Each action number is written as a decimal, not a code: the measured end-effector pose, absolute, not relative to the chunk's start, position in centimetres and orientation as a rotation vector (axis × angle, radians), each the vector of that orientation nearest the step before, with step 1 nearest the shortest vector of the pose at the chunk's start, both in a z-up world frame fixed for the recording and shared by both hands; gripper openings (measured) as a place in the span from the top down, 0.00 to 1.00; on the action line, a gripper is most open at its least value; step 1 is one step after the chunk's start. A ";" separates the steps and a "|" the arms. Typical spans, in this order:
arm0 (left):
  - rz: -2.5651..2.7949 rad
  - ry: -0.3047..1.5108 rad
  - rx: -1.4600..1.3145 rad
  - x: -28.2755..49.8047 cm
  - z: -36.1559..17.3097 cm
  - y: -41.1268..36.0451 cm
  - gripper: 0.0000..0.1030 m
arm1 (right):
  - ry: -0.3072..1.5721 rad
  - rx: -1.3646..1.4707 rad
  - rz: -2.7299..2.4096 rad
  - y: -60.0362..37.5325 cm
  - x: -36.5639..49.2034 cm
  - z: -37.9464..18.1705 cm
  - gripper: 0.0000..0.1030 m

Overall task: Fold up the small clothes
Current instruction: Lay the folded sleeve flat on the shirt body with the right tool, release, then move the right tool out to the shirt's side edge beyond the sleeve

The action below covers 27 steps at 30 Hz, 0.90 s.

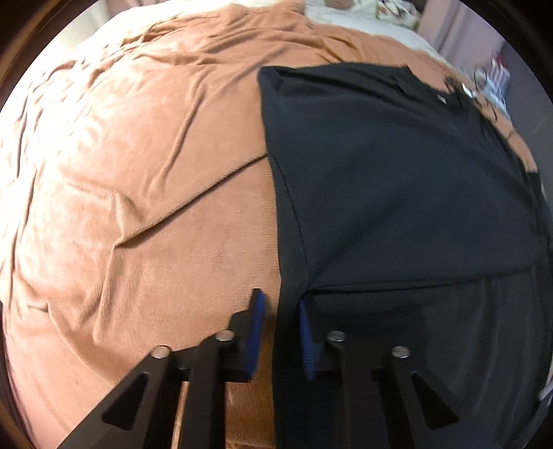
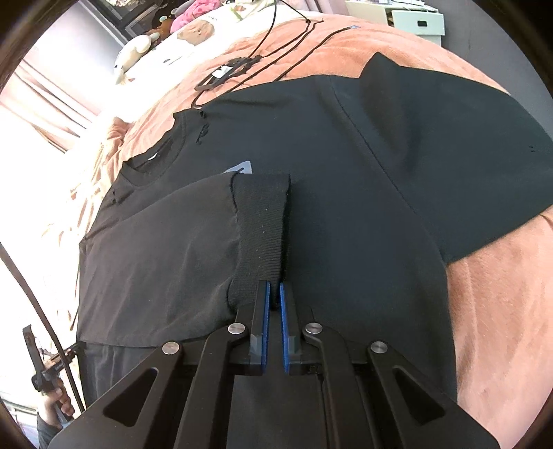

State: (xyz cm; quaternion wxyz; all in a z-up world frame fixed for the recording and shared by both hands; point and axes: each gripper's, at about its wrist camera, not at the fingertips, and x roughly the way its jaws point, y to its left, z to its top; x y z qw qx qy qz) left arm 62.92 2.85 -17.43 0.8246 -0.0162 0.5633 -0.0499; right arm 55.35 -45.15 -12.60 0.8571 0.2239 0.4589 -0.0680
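A black shirt (image 1: 397,165) lies spread on an orange bedspread (image 1: 138,172). One sleeve is folded in over the body. My left gripper (image 1: 281,321) straddles the shirt's left edge near the hem; its jaws stand apart with the edge hanging between the blue pads. In the right wrist view the shirt (image 2: 345,145) lies collar to the left. My right gripper (image 2: 274,293) is shut on the ribbed cuff (image 2: 259,224) of the folded sleeve, held over the shirt's middle.
Black cords and a small black device (image 2: 228,74) lie on the bedspread (image 2: 501,293) beyond the collar. Pillows and soft toys (image 2: 193,27) sit at the bed's head. A white box (image 2: 414,20) stands beyond the bed. Clutter (image 1: 490,79) shows at the far right.
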 end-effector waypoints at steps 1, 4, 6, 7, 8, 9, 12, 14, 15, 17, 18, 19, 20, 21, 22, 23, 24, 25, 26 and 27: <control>-0.104 1.189 -0.055 62.8 -17.3 3.2 0.83 | 0.965 0.470 -0.145 -45.1 55.1 -12.5 0.98; -0.094 1.177 -0.085 62.5 -17.3 3.9 0.83 | 0.971 0.439 -0.155 -44.5 54.8 -12.1 0.98; -0.095 1.185 -0.125 62.6 -17.4 4.1 0.83 | 0.985 0.434 -0.158 -44.2 54.9 -12.2 0.97; -0.101 1.193 -0.145 62.6 -17.5 4.3 0.83 | 0.996 0.444 -0.167 -44.3 54.9 -12.3 0.97; -0.106 1.196 -0.151 62.4 -17.4 4.5 0.83 | 1.006 0.455 -0.173 -44.4 54.9 -12.5 0.97; -0.109 1.196 -0.152 62.0 -17.3 4.5 0.80 | 1.011 0.464 -0.178 -44.5 54.8 -12.5 0.97; -0.121 1.189 -0.147 61.1 -16.6 4.4 0.78 | 1.008 0.465 -0.203 -44.9 54.0 -12.1 0.84; -0.119 1.176 -0.134 60.5 -16.0 4.2 0.78 | 0.993 0.464 -0.208 -45.0 53.2 -11.5 0.47; -0.124 1.169 -0.136 60.1 -15.5 4.1 0.78 | 0.972 0.463 -0.211 -45.0 52.6 -11.1 0.30; -0.143 1.161 -0.152 59.4 -14.8 4.0 0.76 | 0.936 0.454 -0.216 -44.8 51.4 -10.2 0.28; -0.152 1.158 -0.159 59.1 -14.5 3.9 0.75 | 0.935 0.450 -0.207 -44.6 50.9 -10.0 0.28; -0.156 1.154 -0.161 58.9 -14.1 3.7 0.75 | 0.936 0.447 -0.200 -44.4 50.3 -9.9 0.28; -0.160 1.144 -0.161 58.4 -13.6 3.5 0.71 | 0.936 0.442 -0.197 -44.1 49.8 -9.9 0.28; -0.164 1.134 -0.160 58.0 -13.1 3.2 0.64 | 0.937 0.429 -0.202 -43.9 49.2 -9.7 0.28; -0.169 1.125 -0.159 57.7 -12.8 2.9 0.60 | 0.933 0.426 -0.197 -43.9 48.6 -9.6 0.28; -0.176 1.116 -0.157 57.4 -12.4 2.5 0.51 | 0.920 0.429 -0.182 -43.9 47.9 -9.3 0.28; -0.184 1.104 -0.156 57.1 -12.0 2.1 0.45 | 0.910 0.430 -0.174 -43.9 47.2 -9.1 0.28; -0.194 1.089 -0.154 56.6 -11.5 1.6 0.42 | 0.898 0.431 -0.170 -43.9 46.4 -8.7 0.28; -0.202 1.077 -0.154 56.2 -11.1 1.2 0.38 | 0.890 0.430 -0.169 -44.0 45.5 -8.4 0.28; -0.208 1.068 -0.154 55.9 -10.7 0.7 0.35 | 0.883 0.433 -0.160 -44.1 44.8 -8.1 0.28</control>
